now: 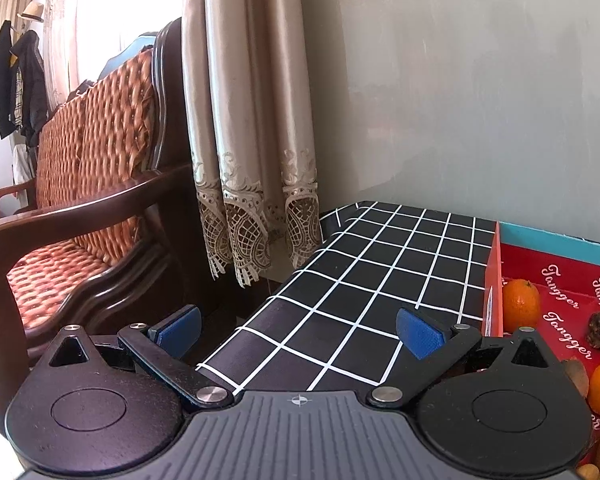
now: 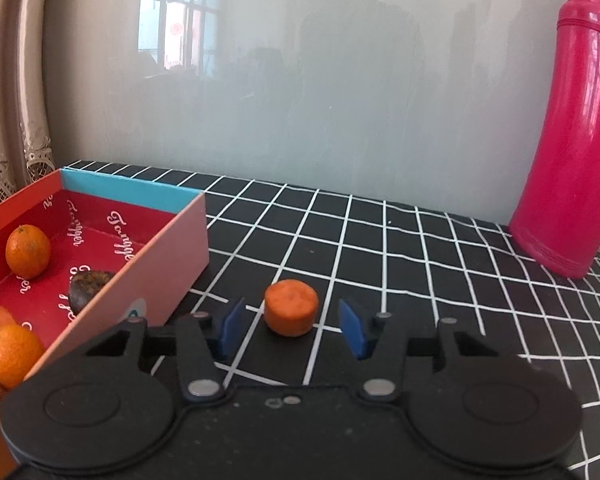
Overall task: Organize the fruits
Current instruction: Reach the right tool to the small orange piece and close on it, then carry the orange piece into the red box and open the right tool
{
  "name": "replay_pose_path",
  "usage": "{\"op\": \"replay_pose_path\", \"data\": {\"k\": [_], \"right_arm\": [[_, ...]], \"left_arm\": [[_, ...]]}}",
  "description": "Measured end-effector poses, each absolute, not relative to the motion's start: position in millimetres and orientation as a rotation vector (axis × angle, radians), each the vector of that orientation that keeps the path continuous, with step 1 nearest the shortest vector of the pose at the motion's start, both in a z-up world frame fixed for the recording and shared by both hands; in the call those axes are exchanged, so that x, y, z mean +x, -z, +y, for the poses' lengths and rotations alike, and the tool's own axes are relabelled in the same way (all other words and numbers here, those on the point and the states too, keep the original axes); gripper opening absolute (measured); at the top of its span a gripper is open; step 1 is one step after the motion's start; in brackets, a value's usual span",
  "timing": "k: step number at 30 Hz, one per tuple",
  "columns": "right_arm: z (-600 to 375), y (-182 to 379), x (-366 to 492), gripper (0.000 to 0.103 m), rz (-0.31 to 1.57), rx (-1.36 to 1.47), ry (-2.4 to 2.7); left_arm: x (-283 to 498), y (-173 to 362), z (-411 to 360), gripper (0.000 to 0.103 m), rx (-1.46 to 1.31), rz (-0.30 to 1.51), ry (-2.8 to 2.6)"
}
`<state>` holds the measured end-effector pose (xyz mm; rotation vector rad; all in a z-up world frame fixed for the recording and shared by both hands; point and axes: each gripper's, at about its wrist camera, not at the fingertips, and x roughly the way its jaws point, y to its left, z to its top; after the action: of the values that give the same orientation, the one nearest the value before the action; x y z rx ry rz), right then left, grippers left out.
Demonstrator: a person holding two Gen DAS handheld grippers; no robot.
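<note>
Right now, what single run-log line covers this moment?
left gripper open, empty, over tablecloth | right gripper open, carrot chunk just ahead between fingers | box holds tangerines

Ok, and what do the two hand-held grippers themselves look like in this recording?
They look alike. The left hand-held gripper has a black body with two round discs, a ribbed grey centre plate with a crosshair mark, silver rivets, and black linkage arms ending in blue textured pads. The right hand-held gripper looks the same, though its centre plate is dark. No cables or sleeves show.

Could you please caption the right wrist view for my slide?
Open right claw lined up on carrot chunk beside fruit box.
</note>
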<state>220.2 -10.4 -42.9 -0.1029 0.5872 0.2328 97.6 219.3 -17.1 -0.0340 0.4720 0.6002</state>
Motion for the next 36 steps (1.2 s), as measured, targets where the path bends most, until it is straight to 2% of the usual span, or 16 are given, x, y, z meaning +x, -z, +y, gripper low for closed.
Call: {"op": "replay_pose_path", "data": {"k": [4, 7, 8, 9, 19, 36], "right_arm": [[-11.8, 45.8, 227.2, 0.049, 0.622, -0.089, -0.240], [-13.7, 46.6, 231.0, 0.043, 0.635, -0.069, -0.250], [-13.1, 46.6, 231.3, 0.038, 0.636, -0.066, -0.254], [-12.7, 46.4, 231.6, 0.028, 0.634, -0.067, -0.255], [-9.1, 42.4, 222.6, 0.028, 0.620, -0.070, -0.256], [-13.3, -24.1, 162.4, 0.028, 0.469, -0.102, -0.274]], "left_arm": [[97.6, 18.3, 219.8, 0.103, -0.030, 0.478, -0.596], [96.9, 17.7, 221.4, 0.103, -0.037, 0.476, -0.598], [96.8, 17.6, 221.6, 0.103, -0.037, 0.477, -0.598], [96.6, 17.6, 221.7, 0.103, -0.038, 0.478, -0.596], [92.0, 13.9, 222.4, 0.103, -0.045, 0.471, -0.590], [72.5, 1.8, 214.3, 0.103, -0.062, 0.442, -0.549]]}}
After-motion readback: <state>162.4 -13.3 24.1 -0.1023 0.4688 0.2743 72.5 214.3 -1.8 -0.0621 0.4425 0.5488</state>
